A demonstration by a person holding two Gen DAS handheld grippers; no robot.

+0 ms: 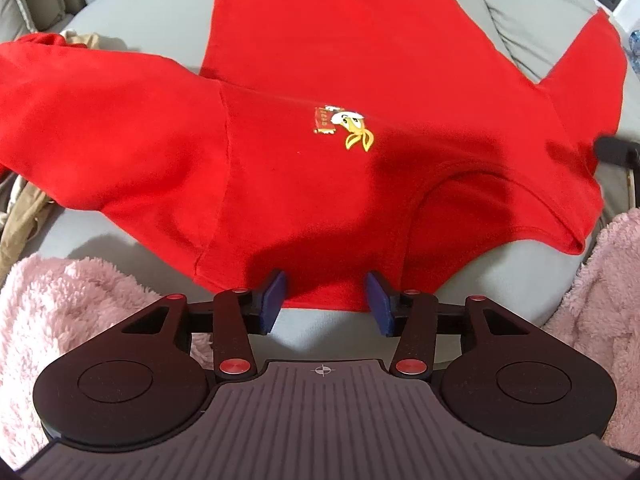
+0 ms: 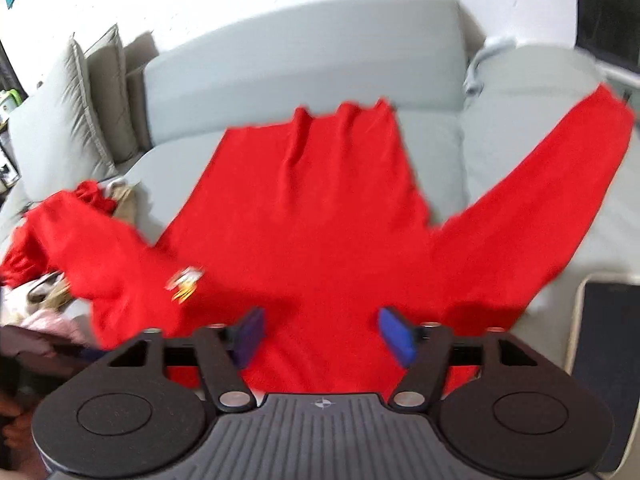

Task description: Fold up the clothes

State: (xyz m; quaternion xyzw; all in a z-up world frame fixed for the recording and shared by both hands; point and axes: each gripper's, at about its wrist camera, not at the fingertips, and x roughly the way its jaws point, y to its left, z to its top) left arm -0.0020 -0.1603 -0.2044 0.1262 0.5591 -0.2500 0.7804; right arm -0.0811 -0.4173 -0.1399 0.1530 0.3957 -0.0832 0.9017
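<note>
Red sweatshirt [image 1: 304,92] lies spread flat, front up, on a grey sofa seat [image 1: 152,12]; cloth is soft, matte, fleece-like, with a small embroidered cartoon patch [image 1: 344,128] in yellow and white on the chest. Body runs away toward the sofa's back edge, both sleeves splayed out to the sides; one sleeve reaches toward the seat's left edge, the other toward the right-hand cushion [image 2: 528,92]. Neck opening curves near the front edge of the seat. Left gripper [image 1: 327,300] hovers at the garment's near edge, blue pads apart, jaws released, holding nothing. Right gripper [image 2: 326,332] sits low over the red cloth, jaws likewise spread wide; frame is motion-blurred, so whether the pads touch the fabric is uncertain. Fluffy pink pile fabric [image 1: 60,312] flanks the left gripper on both sides at the seat's front edge. Crumpled tan garment [image 1: 24,216] at the left edge. Quilted grey throw pillows [image 2: 72,100] stand upright in the sofa's left corner.
</note>
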